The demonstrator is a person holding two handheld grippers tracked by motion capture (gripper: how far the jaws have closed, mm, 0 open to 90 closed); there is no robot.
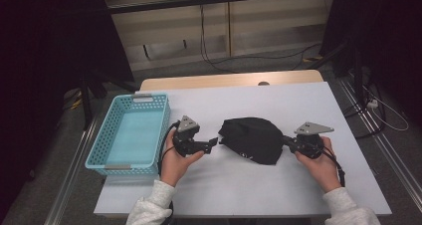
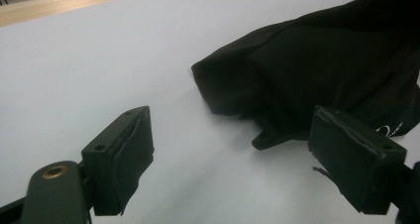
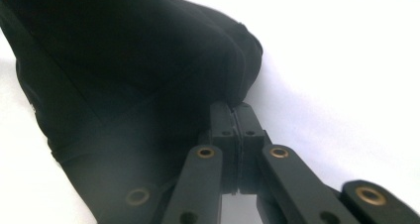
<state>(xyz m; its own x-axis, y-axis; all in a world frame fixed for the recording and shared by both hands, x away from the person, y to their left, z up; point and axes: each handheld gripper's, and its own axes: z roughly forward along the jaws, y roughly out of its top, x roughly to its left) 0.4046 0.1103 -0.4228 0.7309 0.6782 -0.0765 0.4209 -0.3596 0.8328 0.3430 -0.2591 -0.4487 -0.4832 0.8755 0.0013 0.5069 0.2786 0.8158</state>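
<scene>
At table centre, the right gripper pinches the 3 o'clock edge of a limp, light black cloth while the left gripper, jaws wide, nears its 9 o'clock edge, the likeliest hold.

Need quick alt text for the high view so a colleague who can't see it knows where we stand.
A person's right gripper is shut on the edge of a crumpled black garment lying mid-table, while the left gripper is open just beside its other edge. A light blue basket sits at the left of the white table.
</scene>
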